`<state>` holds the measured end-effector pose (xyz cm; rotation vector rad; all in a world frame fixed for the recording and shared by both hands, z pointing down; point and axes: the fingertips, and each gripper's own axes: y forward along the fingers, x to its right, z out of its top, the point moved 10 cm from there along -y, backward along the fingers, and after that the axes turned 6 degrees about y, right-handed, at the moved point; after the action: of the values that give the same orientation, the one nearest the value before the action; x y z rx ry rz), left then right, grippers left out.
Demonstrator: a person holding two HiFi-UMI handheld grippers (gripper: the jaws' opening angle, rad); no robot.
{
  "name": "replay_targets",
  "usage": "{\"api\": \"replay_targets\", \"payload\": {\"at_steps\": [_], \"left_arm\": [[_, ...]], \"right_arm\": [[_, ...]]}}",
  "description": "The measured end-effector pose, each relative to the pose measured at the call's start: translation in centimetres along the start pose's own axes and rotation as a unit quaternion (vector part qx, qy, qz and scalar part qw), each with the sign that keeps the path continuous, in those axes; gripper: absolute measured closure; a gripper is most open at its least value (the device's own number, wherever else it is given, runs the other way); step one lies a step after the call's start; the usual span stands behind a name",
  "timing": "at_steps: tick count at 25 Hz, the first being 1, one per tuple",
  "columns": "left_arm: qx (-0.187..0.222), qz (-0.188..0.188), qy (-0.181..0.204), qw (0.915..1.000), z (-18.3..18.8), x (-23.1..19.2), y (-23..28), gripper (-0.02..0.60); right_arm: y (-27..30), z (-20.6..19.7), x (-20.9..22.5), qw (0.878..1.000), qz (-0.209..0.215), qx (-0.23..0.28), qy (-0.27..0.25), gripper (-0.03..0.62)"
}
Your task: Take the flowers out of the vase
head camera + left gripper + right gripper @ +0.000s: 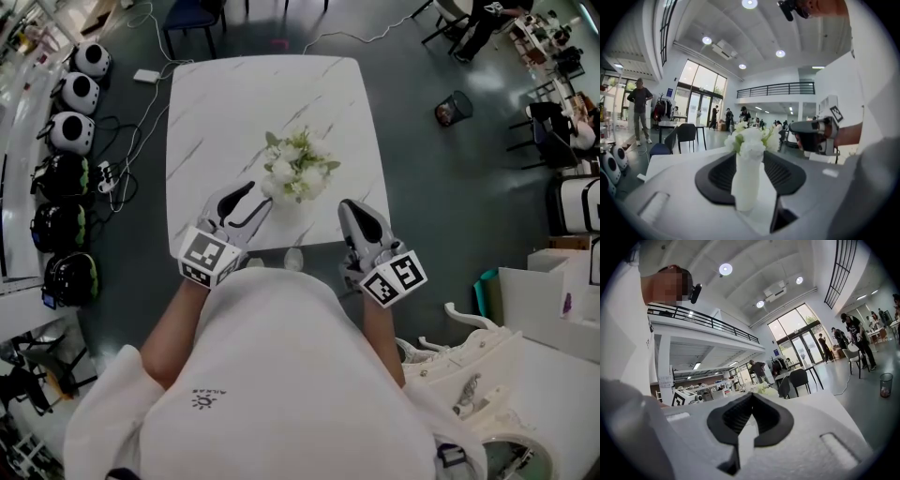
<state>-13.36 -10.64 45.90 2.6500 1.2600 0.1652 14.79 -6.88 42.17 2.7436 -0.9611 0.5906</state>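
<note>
The white flowers (298, 167) stood in their white vase (746, 180) on the marble worktop (216, 112), with the left gripper's (255, 199) fingers spread apart by the vase and the right gripper's (356, 210) fingers squeezed shut on nothing.

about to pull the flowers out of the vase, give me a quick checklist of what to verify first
1. Vase upright on the table: ok.
2. Flowers sitting in the vase: ok.
3. Left tool open, with the vase in line between its jaws: ok, pads not on it yet.
4. Right tool open to take the flowers: not ok, jaws shut with nothing in them.
5. Flowers loose enough to lift free: cannot tell, the vase hides how they sit inside.
</note>
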Motion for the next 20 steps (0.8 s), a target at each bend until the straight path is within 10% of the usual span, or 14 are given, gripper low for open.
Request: {"api": "replay_targets", "payload": {"at_steps": [12,20], "left_arm": [[-0.022,0.019,0.007,0.9996,-1.9,1.7,3.5,0.17],[-0.018,0.007,0.025,0.9995,-1.0,1.8,5.6,0.117]], "right_arm": [[-0.4,1.1,3.1,1.0,0.009,-0.011,-0.002,0.594],[-1.0,1.3,3.8,1.0,0.001,-0.013,-0.001,0.594]]}}
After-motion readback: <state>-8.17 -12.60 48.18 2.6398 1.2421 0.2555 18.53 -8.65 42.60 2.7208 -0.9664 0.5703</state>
